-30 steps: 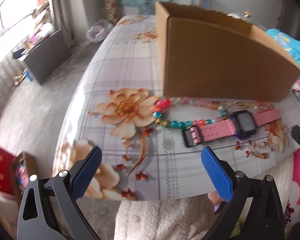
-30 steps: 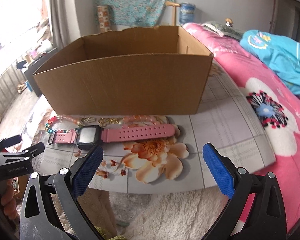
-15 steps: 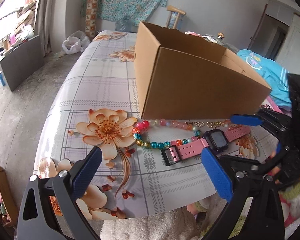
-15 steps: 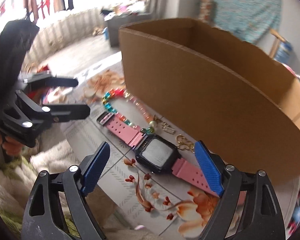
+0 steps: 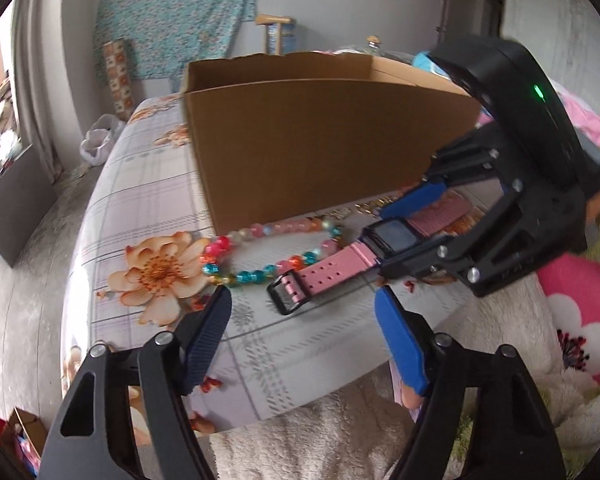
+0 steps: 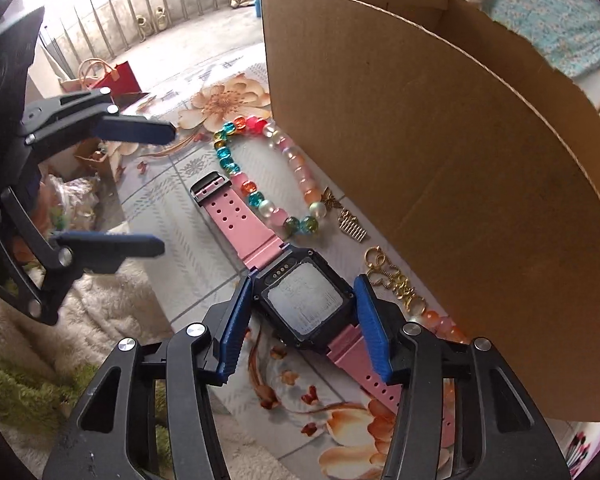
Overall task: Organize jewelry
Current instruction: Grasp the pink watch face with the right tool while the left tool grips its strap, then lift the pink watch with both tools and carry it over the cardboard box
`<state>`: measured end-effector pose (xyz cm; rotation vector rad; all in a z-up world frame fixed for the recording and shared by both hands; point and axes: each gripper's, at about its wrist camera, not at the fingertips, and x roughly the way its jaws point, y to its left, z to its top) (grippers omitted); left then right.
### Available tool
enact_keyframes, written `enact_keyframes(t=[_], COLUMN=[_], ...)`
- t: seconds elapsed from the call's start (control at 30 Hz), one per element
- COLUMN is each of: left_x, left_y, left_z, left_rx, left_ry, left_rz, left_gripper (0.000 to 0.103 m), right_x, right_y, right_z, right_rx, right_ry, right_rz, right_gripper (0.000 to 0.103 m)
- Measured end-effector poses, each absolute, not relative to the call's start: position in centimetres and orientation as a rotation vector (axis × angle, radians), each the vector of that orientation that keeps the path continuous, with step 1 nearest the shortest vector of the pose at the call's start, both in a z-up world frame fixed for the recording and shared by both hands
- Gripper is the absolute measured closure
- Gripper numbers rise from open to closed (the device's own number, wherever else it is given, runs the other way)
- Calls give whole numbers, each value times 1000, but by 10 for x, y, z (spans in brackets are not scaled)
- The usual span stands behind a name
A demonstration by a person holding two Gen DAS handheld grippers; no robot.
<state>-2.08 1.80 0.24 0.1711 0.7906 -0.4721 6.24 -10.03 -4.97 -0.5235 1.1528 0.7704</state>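
Note:
A pink-strapped watch (image 6: 304, 300) with a black square face lies on the floral cloth in front of a brown cardboard box (image 6: 440, 132). My right gripper (image 6: 300, 320) straddles the watch face, its blue pads right at both sides of the case. The watch (image 5: 332, 268) also shows in the left wrist view, with the right gripper (image 5: 400, 236) over it. A colourful bead bracelet (image 6: 260, 168) lies beside the strap, also seen from the left (image 5: 268, 248). Gold trinkets (image 6: 392, 276) lie by the box wall. My left gripper (image 5: 304, 336) is open and empty, short of the strap buckle.
The table edge runs close below the watch, with a white fluffy blanket (image 5: 320, 432) beneath it. A pink flowered cushion (image 5: 580, 320) lies at the right. A red bag (image 6: 120, 80) stands on the floor far left.
My right gripper has moved in over the watch and narrowed around its face. My left gripper has moved closer to the bracelet and strap buckle.

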Motion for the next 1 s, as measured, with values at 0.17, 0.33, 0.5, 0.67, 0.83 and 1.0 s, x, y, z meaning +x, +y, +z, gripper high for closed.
enact_keyframes(t=[0.17,0.33,0.5,0.67,0.83,1.0], left_x=[-36,-43,-38,-27,-8,6], left_y=[-14,-37,-46,-35,-28,-22], left_z=[-2,-16,-22,-21,-21,-22], left_rx=[326,443,451,320,215,174], left_ry=[757,766,764,834,910,938], left_rz=[-513,-515,-498,-525,-553,-556], left_gripper=[43,55,84,89,91,93], right_x=[73,79,80,71,51,32], right_y=[-118,-129,-135,-146,-161,-168], right_z=[-47,-47,-44,-36,-26,-27], right_rx=[-429,-332,-252,-195,-234,-347], right_ry=[1274,1377,1416,1387,1287,1203], right_rz=[870,953,993,933,841,720], right_gripper=[55,55,55,48,47,54])
